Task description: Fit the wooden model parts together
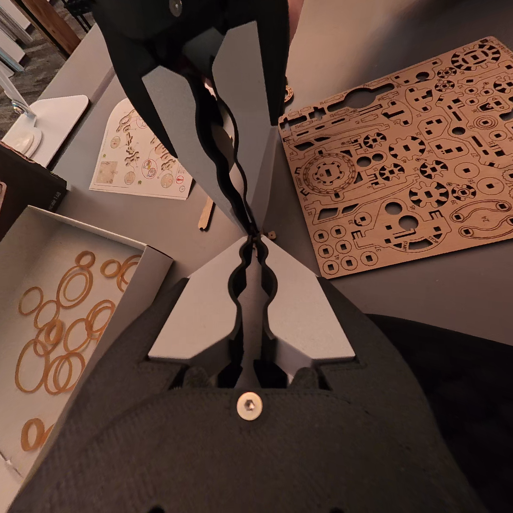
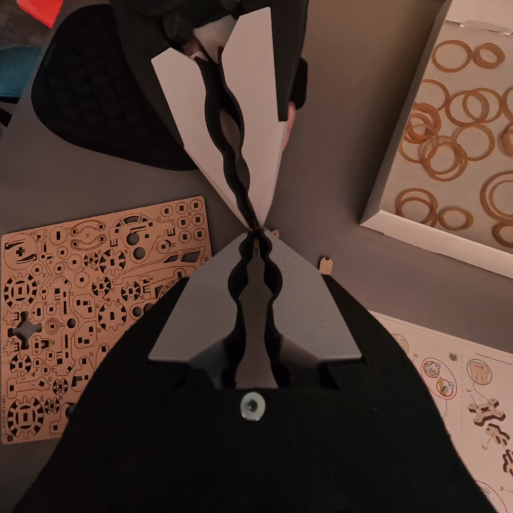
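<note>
My left gripper and right gripper meet tip to tip above the grey table. Both are shut on small light wooden parts pinched at the tips. A bit of wood sticks out to the right of the joint, and it also shows in the right wrist view. There my right gripper comes from below and the left gripper from above. The held parts are mostly hidden by the fingers. The laser-cut wooden parts sheet lies flat on the table; it also shows in the right wrist view.
A white box holds several rubber bands. The instruction sheet lies beside it. A wooden stick lies on the table. A white lamp base and a dark box stand at the left edge. The tips of both grippers are at nearly the same place. Left tips and right tips are each some 5 cm from the wooden stick. The left camera catches it too, in the left wrist view.
</note>
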{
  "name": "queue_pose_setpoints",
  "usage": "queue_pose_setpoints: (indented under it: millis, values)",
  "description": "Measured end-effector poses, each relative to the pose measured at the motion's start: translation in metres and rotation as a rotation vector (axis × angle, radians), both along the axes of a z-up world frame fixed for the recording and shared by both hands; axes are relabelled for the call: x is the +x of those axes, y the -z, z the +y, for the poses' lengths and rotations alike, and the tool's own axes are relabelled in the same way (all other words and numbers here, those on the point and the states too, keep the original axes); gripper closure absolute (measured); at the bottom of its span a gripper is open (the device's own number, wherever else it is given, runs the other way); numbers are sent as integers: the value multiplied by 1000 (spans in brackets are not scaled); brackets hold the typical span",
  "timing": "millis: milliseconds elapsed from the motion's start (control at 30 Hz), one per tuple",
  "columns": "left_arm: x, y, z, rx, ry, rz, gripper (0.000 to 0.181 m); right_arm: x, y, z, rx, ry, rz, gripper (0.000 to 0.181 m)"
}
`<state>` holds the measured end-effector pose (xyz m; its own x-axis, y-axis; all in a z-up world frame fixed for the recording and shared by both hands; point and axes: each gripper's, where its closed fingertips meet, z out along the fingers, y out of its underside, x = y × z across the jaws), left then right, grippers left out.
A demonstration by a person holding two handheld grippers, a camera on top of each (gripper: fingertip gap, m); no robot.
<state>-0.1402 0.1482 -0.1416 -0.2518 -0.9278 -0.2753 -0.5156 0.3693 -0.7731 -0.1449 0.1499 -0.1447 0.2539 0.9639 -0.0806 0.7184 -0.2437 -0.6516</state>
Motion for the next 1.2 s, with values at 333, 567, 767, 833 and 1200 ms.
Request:
queue_pose_setpoints:
  millis: [333,567,767,833,1200]
  values:
    - [0,1,0,11,-3,4,180,0,0,0,8,-3,11,174]
    - [0,1,0,12,-4,2,180,0,0,0,18,-10,18,174]
    - [0,1,0,37,14,-8,181,-1,-1,1,49,-32,41,175]
    - [1,2,-1,62,28,-14,181,2,-3,0,38,-46,16,171]
    - [3,-10,5,18,-26,-78,175,15,-9,7,12,-25,65,170]
